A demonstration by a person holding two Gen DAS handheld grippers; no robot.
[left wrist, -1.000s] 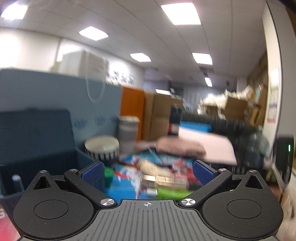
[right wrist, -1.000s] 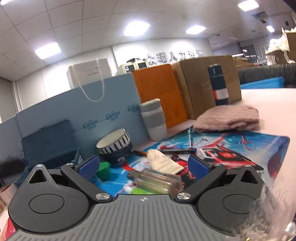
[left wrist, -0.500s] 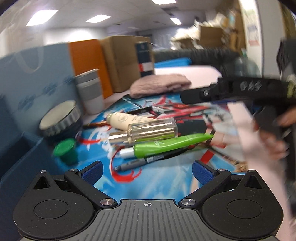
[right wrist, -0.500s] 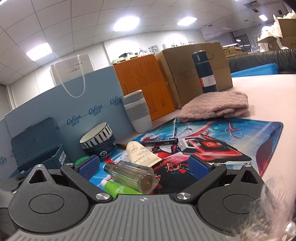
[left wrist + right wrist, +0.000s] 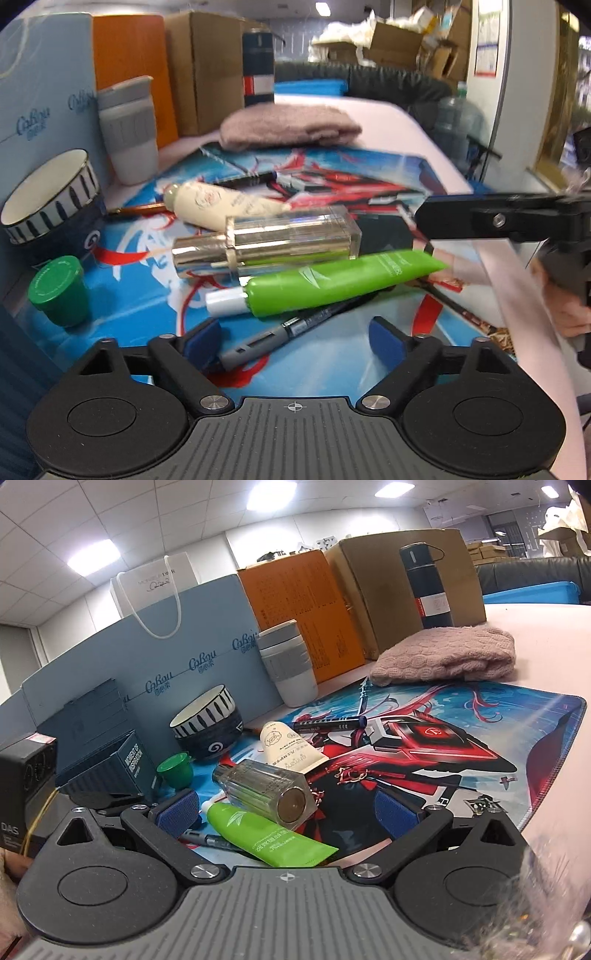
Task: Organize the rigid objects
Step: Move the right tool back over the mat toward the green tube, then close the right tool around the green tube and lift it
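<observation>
Loose objects lie on a printed desk mat (image 5: 155, 295): a clear perfume bottle (image 5: 266, 243), a green tube (image 5: 332, 284), a cream tube (image 5: 218, 203), a grey pen (image 5: 280, 338), a dark marker (image 5: 328, 722) and a green cap (image 5: 59, 291). My left gripper (image 5: 295, 343) is open and empty, low over the mat with the grey pen between its fingers. My right gripper (image 5: 288, 808) is open and empty, just before the green tube (image 5: 266, 834) and perfume bottle (image 5: 266, 790). The right gripper shows in the left wrist view (image 5: 509, 221).
A striped bowl (image 5: 207, 716), a grey cup (image 5: 288, 668), a pink folded cloth (image 5: 443, 657) and a dark flask (image 5: 428, 587) stand around the mat. A dark blue open box (image 5: 110, 764) sits at left. Blue, orange and cardboard boxes line the back.
My left gripper has tilted down and moved close over the pile of objects. My right gripper has lowered toward the green tube and perfume bottle. Both stay open.
</observation>
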